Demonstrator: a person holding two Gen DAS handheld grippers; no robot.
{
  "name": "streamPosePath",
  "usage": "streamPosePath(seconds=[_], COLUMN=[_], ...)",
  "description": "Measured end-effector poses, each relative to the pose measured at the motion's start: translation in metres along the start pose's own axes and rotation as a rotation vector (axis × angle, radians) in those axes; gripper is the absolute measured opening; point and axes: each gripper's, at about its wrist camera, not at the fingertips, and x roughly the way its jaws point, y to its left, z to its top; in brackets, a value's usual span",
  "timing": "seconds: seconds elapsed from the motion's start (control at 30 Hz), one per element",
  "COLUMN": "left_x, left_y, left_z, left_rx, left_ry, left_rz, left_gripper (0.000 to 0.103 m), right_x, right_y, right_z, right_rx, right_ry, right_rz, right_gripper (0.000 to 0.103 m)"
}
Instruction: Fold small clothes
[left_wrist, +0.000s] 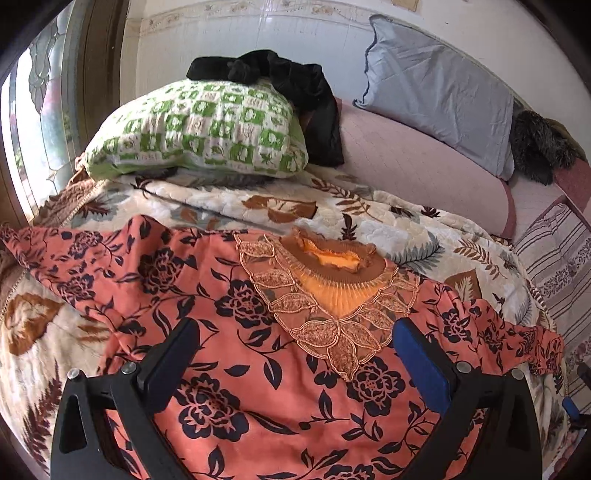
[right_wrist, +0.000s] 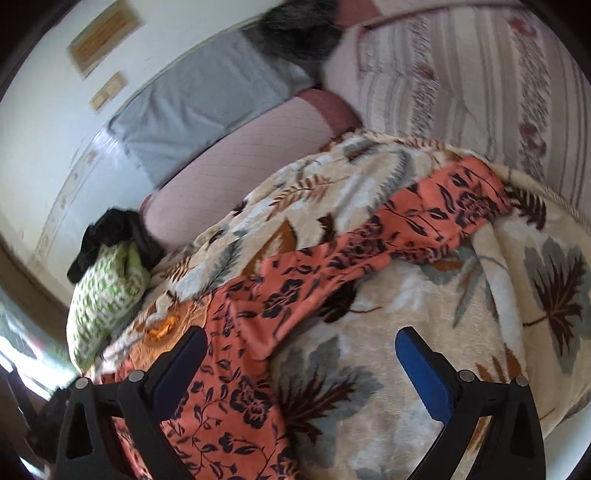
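Note:
An orange top with dark flowers (left_wrist: 229, 332) lies spread face up on a leaf-print blanket (left_wrist: 369, 221), its lace neckline (left_wrist: 332, 295) pointing away from me. My left gripper (left_wrist: 295, 332) is open and empty, hovering over the chest of the top just below the neckline. In the right wrist view the top's sleeve (right_wrist: 424, 214) stretches out over the blanket (right_wrist: 461, 332). My right gripper (right_wrist: 299, 339) is open and empty, above the sleeve's underarm edge and the blanket beside the body of the top (right_wrist: 229, 398).
A green checked pillow (left_wrist: 199, 133) with a black garment (left_wrist: 295, 85) on it lies behind the top. A grey pillow (left_wrist: 439, 96), a pink quilt (left_wrist: 406, 162) and a striped sheet (right_wrist: 461, 74) lie further back. A window (left_wrist: 40, 110) is at the left.

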Motion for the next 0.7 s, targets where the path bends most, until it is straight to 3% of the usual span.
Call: streamPosePath(seconds=[0.07, 0.13, 0.2, 0.27, 0.33, 0.4, 0.57, 0.6, 0.63, 0.67, 0.7], left_x=[0.019, 0.032, 0.036, 0.038, 0.04, 0.045, 0.054, 0.057, 0.06, 0.063, 0.066], left_y=[0.006, 0.01, 0.014, 0.022, 0.023, 0.023, 0.02, 0.019, 0.019, 0.019, 0.019], left_z=[-0.007, -0.007, -0.006, -0.005, -0.006, -0.005, -0.007, -0.007, -0.007, -0.006, -0.006], left_rx=[-0.025, -0.036, -0.037, -0.038, -0.035, -0.029, -0.02, -0.02, -0.017, -0.011, -0.003], left_ry=[-0.002, 0.033, 0.035, -0.006, -0.038, -0.036, -0.033, -0.019, -0.004, 0.012, 0.028], left_rz=[0.025, 0.069, 0.05, 0.042, 0.058, 0.082, 0.095, 0.097, 0.1, 0.107, 0.119], left_gripper=[0.103, 0.103, 0.103, 0.103, 0.103, 0.103, 0.103, 0.103, 0.103, 0.103, 0.103], right_x=[0.012, 0.016, 0.027, 0.042, 0.055, 0.066, 0.083, 0.089, 0.095, 0.101, 0.105], right_y=[-0.056, -0.105, -0.14, -0.164, -0.177, -0.185, -0.193, -0.194, -0.195, -0.196, -0.197], right_z=[0.022, 0.039, 0.052, 0.06, 0.064, 0.072, 0.103, 0.108, 0.11, 0.113, 0.114], right_rx=[0.181, 0.353, 0.479, 0.587, 0.648, 0.668, 0.617, 0.604, 0.602, 0.602, 0.6], right_ry=[0.01, -0.02, -0.022, -0.023, -0.021, -0.041, -0.12, -0.115, -0.103, -0.091, -0.081], right_rz=[0.067, 0.078, 0.135, 0.177, 0.167, 0.083, 0.034, 0.018, -0.003, -0.023, -0.052], right_gripper=[0.103, 0.103, 0.102, 0.092, 0.089, 0.081, 0.073, 0.069, 0.057, 0.038, 0.029])
